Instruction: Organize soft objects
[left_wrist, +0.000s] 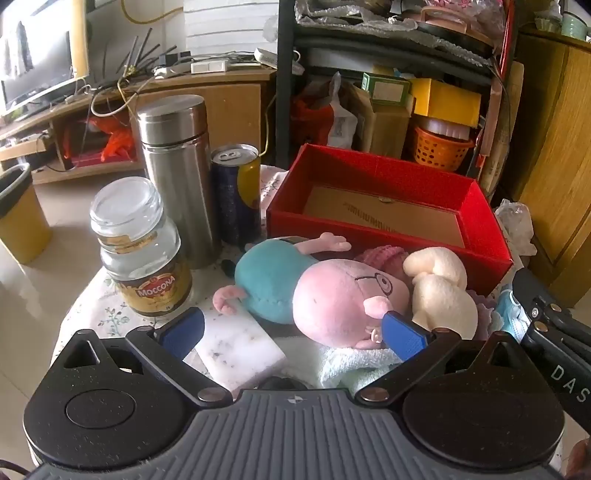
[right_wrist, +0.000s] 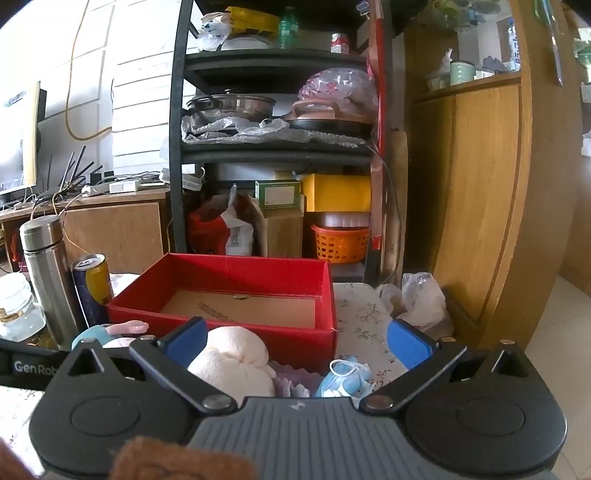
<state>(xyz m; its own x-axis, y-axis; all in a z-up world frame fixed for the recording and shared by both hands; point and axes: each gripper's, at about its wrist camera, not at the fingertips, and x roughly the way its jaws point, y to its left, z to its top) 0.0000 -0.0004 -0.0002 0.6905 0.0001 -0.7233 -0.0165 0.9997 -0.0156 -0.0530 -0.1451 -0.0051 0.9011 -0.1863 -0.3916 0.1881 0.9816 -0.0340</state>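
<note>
A pink pig plush in a teal shirt (left_wrist: 295, 291) lies on the table before an open red box (left_wrist: 384, 206), which holds nothing. A cream plush (left_wrist: 439, 291) lies at its right, over a pink knit piece (left_wrist: 380, 256). My left gripper (left_wrist: 291, 332) is open just in front of the pig's head, above a white sponge (left_wrist: 236, 347) and a pale towel (left_wrist: 351, 363). My right gripper (right_wrist: 299, 341) is open over the cream plush (right_wrist: 232, 360), a lilac cloth (right_wrist: 291, 380) and a blue face mask (right_wrist: 347, 378), near the red box (right_wrist: 236, 291).
A Moccona glass jar (left_wrist: 142, 243), a steel flask (left_wrist: 177, 173) and a drink can (left_wrist: 236, 192) stand at the table's left. A crumpled plastic bag (right_wrist: 421, 299) lies at the right edge. A black shelf rack (right_wrist: 273, 147) and a wooden cabinet (right_wrist: 480, 206) stand behind.
</note>
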